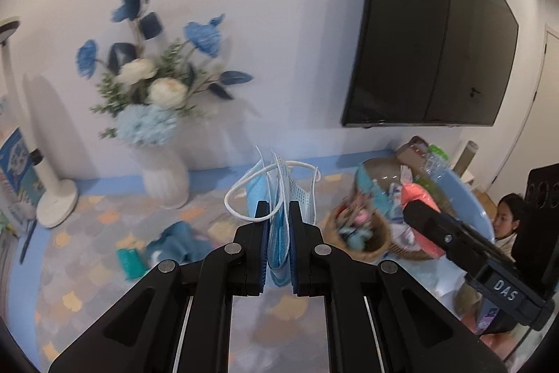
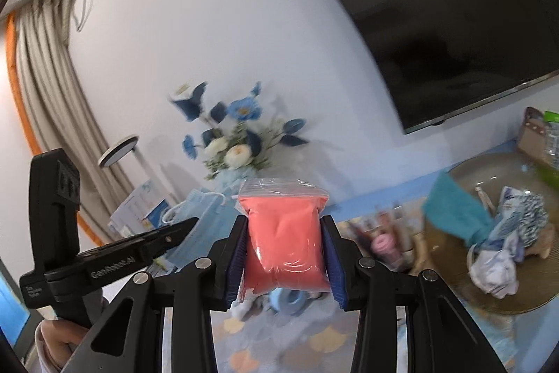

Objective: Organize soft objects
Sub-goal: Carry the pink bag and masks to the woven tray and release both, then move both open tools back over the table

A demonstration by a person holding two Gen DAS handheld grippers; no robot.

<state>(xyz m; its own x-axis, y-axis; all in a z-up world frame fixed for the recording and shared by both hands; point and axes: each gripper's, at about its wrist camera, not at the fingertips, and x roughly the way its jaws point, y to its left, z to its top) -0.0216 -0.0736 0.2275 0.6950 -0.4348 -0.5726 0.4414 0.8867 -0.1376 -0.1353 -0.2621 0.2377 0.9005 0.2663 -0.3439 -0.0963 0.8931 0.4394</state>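
While a folded bundle of blue face masks (image 1: 278, 226) is clamped upright between the closed fingers of the left gripper (image 1: 278, 215), a clear zip bag of pink-red filling (image 2: 284, 240) is pinched between the blue pads of the right gripper (image 2: 284, 233). Both items are held in the air above the patterned mat (image 1: 104, 271). A woven basket (image 1: 370, 242) of small items and a tray (image 2: 450, 254) with cloths are seen to the right, and a white vase of blue flowers (image 1: 164, 177) by the wall.

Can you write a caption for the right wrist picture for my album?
Right gripper squeezes a pink bag while the left gripper holds blue face masks nearby.
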